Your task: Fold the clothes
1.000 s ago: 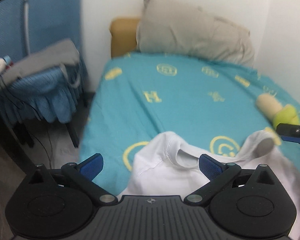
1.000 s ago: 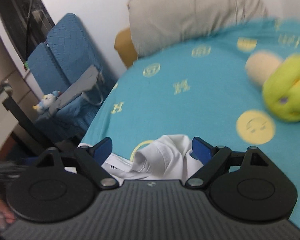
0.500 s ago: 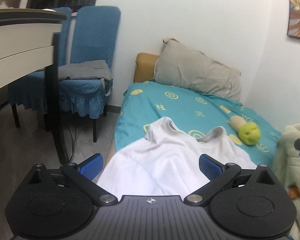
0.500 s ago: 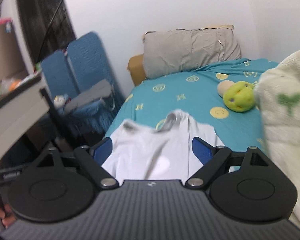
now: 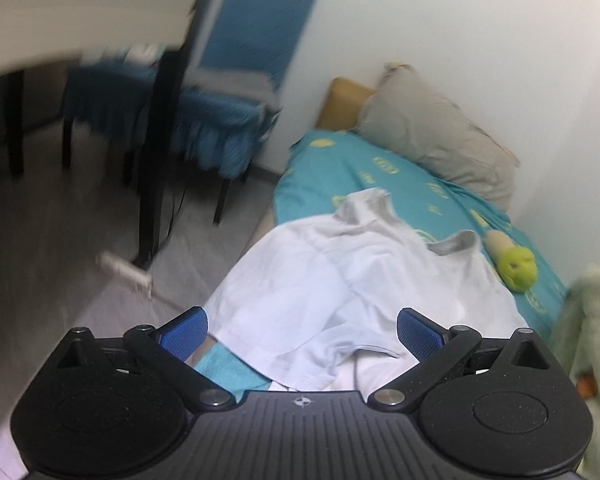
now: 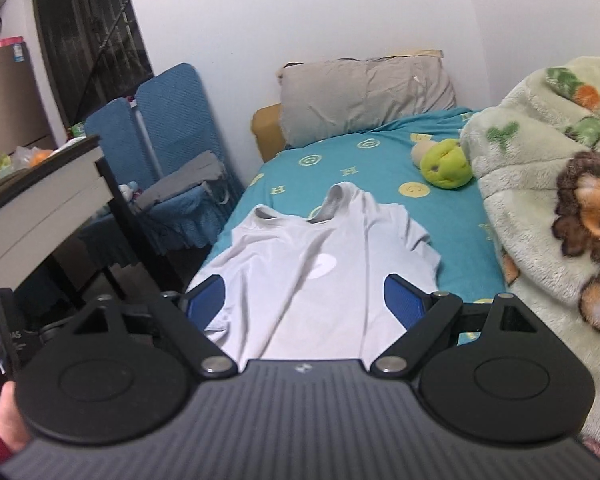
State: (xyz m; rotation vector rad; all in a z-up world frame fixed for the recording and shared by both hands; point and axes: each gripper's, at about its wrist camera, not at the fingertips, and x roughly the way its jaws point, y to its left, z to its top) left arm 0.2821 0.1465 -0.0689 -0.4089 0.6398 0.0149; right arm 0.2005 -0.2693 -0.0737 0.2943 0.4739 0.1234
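A white T-shirt (image 6: 320, 256) lies spread on the teal bed sheet (image 6: 340, 160), collar toward the pillow, its left side hanging over the bed edge. In the left wrist view the same shirt (image 5: 340, 280) is rumpled, with a folded hem near the camera. My left gripper (image 5: 300, 328) is open, low over the shirt's near left part, nothing between its blue pads (image 5: 184, 330). My right gripper (image 6: 306, 300) is open too, held above the shirt's lower half, empty.
A grey pillow (image 6: 364, 96) leans at the bed head. A green plush toy (image 6: 446, 164) lies on the sheet. A fleece blanket (image 6: 548, 208) with a lion print is piled at the right. Blue chairs (image 6: 168, 148) and a dark-legged table (image 6: 40, 200) stand left of the bed.
Both grippers pulled back from the collar toward the foot of the bed. The shirt now lies stretched out on the sheet. The left gripper has since dipped lower and tilted.
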